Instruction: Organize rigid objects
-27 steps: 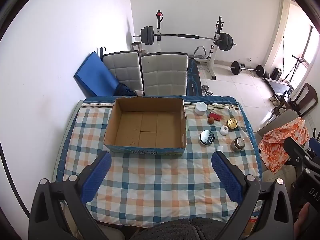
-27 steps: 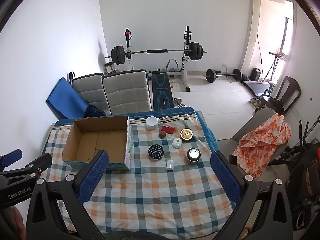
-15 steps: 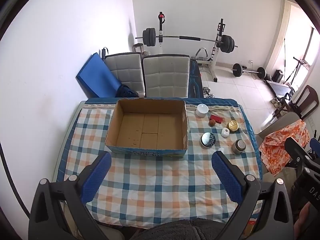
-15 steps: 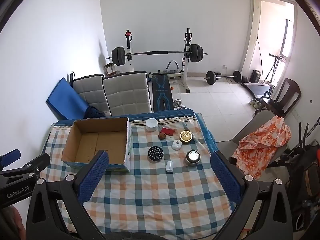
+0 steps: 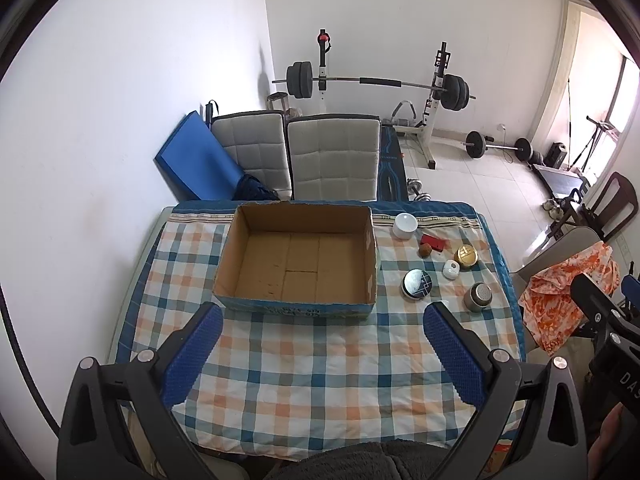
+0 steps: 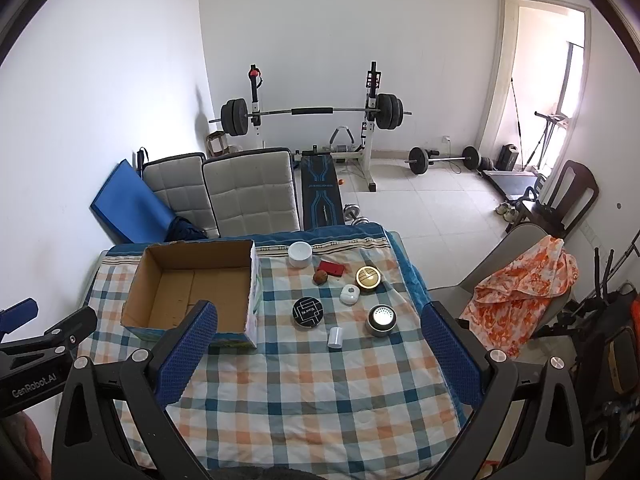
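Note:
An empty cardboard box (image 5: 298, 264) (image 6: 192, 288) sits on the checked tablecloth (image 5: 320, 360). To its right lie several small items: a white cup (image 6: 300, 254), a red block (image 6: 331, 268), a brown ball (image 6: 320, 277), a gold lid (image 6: 368, 278), a small white puck (image 6: 349, 294), a black round tin (image 6: 307, 311), a silver tin (image 6: 381, 320) and a white cylinder (image 6: 335, 337). My left gripper (image 5: 320, 332) hangs open above the near cloth, in front of the box. My right gripper (image 6: 318, 332) is open too, high over the items, holding nothing.
Two grey padded chairs (image 5: 332, 156) stand behind the table, with a blue mat (image 5: 196, 160) against the wall. A barbell rack (image 6: 312, 120) fills the back. A chair with orange cloth (image 6: 520, 284) stands right of the table.
Both views have drifted slightly back and upward, so the table and box sit a little lower in frame. The jaws of both grippers stay equally wide. Nothing on the table has moved.

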Motion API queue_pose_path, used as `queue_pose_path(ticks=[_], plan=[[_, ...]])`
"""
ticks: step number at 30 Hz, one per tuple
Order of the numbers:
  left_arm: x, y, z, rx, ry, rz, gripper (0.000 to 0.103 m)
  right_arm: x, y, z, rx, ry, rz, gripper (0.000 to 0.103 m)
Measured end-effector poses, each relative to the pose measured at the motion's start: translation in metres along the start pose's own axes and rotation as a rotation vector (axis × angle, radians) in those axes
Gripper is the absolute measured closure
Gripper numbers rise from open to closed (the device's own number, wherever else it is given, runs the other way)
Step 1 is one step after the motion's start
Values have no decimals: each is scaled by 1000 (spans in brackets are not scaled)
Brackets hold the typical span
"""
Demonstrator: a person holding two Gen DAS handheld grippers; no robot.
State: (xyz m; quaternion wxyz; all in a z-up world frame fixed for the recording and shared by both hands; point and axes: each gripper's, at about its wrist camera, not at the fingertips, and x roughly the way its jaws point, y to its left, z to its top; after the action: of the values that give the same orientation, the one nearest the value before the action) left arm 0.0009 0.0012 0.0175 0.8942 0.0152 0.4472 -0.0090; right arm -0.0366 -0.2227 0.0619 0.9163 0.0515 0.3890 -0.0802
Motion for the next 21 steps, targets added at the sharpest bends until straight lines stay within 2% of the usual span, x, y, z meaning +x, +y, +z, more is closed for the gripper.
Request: queue_pose_path(ticks=[21], plan=[[1,5,-3,0,-14,8,0,-1,1,-6,-8,7,-2,0]])
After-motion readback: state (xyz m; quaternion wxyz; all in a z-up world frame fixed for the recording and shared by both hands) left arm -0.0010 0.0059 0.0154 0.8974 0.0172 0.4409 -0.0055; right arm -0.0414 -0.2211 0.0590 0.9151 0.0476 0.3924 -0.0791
